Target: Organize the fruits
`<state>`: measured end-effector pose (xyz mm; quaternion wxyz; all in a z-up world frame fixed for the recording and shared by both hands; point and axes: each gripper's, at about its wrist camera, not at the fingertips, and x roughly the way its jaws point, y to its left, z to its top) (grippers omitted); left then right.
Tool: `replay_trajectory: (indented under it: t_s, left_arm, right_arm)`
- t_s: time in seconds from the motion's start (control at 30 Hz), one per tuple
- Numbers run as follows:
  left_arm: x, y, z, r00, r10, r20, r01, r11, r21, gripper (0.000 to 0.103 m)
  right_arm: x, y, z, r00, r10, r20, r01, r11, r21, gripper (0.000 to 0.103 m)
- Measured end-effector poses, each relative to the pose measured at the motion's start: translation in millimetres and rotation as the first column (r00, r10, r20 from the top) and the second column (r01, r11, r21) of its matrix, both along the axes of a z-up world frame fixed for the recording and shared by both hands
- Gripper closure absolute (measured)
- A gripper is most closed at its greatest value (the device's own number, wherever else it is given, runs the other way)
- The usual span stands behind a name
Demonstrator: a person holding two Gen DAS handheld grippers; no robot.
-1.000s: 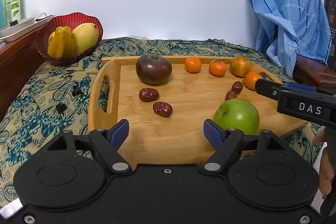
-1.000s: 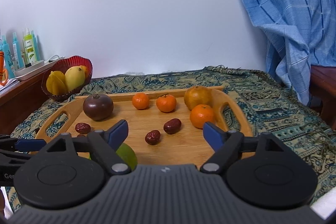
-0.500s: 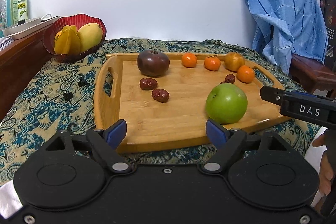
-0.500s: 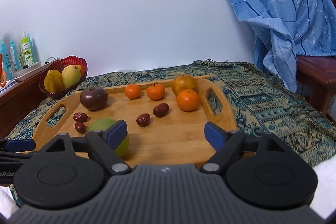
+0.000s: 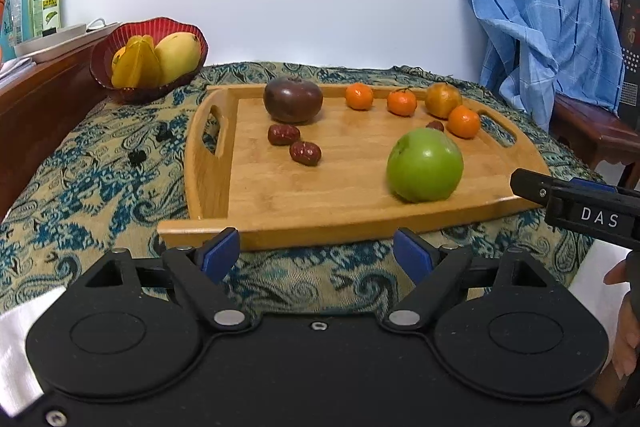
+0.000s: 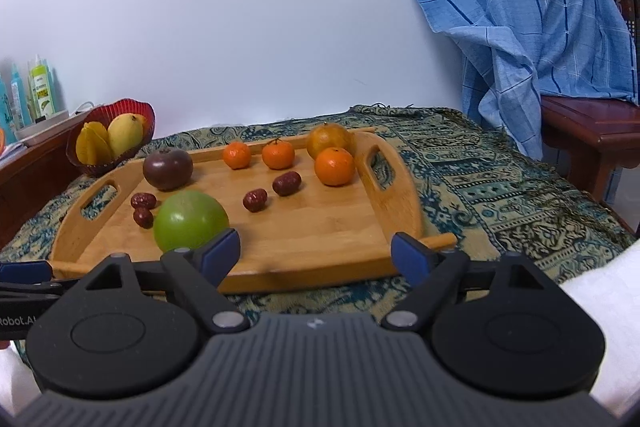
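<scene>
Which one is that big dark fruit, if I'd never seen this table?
Find the wooden tray on the patterned cloth. At its far corner nearest the red fruit bowl sits the dark fruit: purple-brown, round, far bigger than the two wrinkled red dates before it.

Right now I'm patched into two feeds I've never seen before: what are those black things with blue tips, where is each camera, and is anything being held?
No robot here: a person holds a hand gripper in each hand, and each gripper carries a fisheye camera that looks along its two blue-tipped fingers. One picture is from the left gripper, the other from the right gripper. Both are open and hold nothing.

Ahead, on a patterned cloth, lies a wooden tray with a green apple, a dark purple fruit, three small tangerines, a larger dull orange fruit and four red dates. The red basket behind holds a mango and a starfruit.
</scene>
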<state>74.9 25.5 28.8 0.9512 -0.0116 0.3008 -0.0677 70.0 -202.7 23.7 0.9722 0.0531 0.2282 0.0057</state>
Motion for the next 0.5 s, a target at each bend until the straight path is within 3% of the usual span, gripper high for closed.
replay_trajectory:
  t_s: [0.5]
  left_arm:
    - [-7.0, -4.3, -15.5, 0.997, 0.024, -0.076, -0.023, 1.000, 0.014, 0.019]
  right_arm:
    - [-19.2, 5.4, -15.4, 0.999, 0.003, -0.042, -0.006, 0.997, -0.072, 0.010]
